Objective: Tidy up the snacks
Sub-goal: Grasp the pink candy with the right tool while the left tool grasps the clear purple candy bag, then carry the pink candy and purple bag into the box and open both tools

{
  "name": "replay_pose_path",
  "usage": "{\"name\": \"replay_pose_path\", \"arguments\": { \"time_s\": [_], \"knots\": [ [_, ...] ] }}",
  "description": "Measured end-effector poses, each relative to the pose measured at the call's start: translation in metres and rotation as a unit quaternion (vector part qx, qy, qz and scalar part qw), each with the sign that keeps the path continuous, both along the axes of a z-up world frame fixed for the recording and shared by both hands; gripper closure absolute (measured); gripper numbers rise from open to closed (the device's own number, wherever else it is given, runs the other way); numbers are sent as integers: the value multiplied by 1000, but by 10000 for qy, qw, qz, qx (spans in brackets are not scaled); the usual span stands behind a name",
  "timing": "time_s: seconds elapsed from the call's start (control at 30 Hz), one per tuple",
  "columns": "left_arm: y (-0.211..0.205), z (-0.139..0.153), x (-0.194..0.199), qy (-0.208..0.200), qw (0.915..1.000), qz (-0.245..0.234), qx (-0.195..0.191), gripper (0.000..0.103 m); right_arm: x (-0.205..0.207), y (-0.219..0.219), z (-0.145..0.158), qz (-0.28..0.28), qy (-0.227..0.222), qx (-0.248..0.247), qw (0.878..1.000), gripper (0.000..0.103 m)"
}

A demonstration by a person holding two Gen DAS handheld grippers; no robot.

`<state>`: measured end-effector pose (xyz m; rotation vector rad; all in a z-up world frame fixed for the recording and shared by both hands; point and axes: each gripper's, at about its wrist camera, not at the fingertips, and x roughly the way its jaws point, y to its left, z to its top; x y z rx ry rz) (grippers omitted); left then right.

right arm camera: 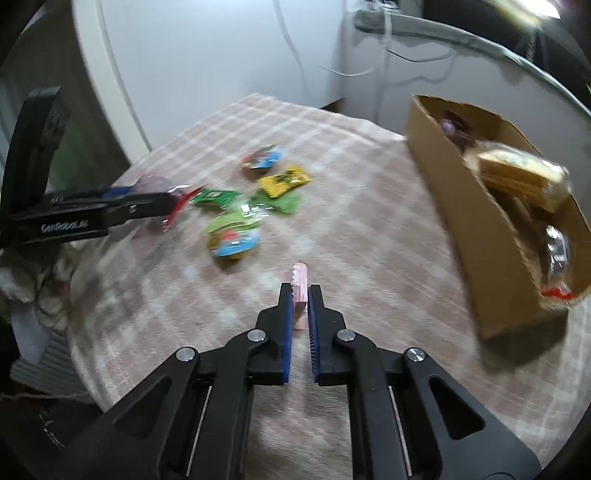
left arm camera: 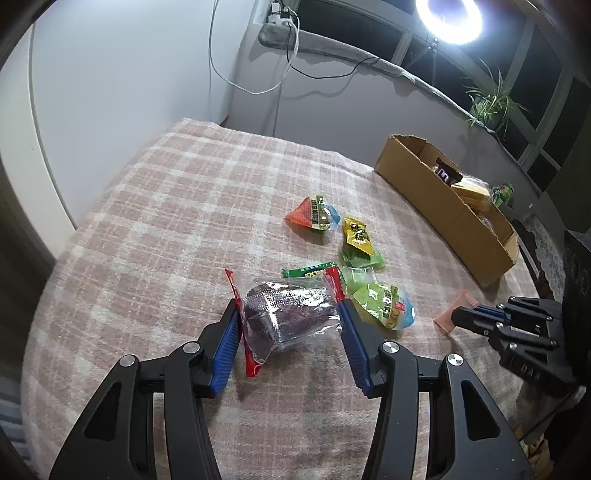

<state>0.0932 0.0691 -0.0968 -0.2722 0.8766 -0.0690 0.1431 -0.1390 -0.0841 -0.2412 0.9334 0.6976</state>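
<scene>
Roughly in the middle of the pink plaid cloth [left arm camera: 177,206] lies a loose cluster of snacks: an orange-and-blue packet [left arm camera: 313,216], a yellow packet [left arm camera: 357,235], a green wrapper [left arm camera: 308,271] and a green-and-blue packet [left arm camera: 384,306], all close together and some overlapping. A cardboard box [left arm camera: 443,210] sits toward the far right edge of the cloth, already holding a yellow-wrapped snack [right arm camera: 517,177] and a few others. Behind the table a ring light [left arm camera: 448,18] glares and cables [left arm camera: 221,70] hang on the wall.

The left gripper [left arm camera: 290,314] stands at a middling width with both blue pads against a clear packet with red ends [left arm camera: 288,314], gripping it just beside the cluster. The right gripper [right arm camera: 299,295] is closed narrow on a small pink packet [right arm camera: 300,280], held edge-up between its pads, apart from the cluster.

Bare cloth lies open between the pink packet and the box, and wide on the left side too. The box's near wall stands upright with torn, uneven edges.
</scene>
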Motion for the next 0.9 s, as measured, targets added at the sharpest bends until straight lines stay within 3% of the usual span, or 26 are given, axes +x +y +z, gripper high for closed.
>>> {"name": "replay_pose_path", "arguments": {
  "time_s": [0.2, 0.47, 0.9],
  "knots": [
    [-2, 5, 1, -60, 10000, 9, -69, 52, 11, -14, 0, -179, 136, 231, 9995, 97],
    [-5, 24, -2, -281, 9996, 8, -99, 52, 11, -26, 14, -323, -10, 454, 9984, 98],
    [-41, 47, 19, -564, 9972, -410, -276, 52, 23, -73, 48, -803, -235, 905, 9924, 98]
  ]
}}
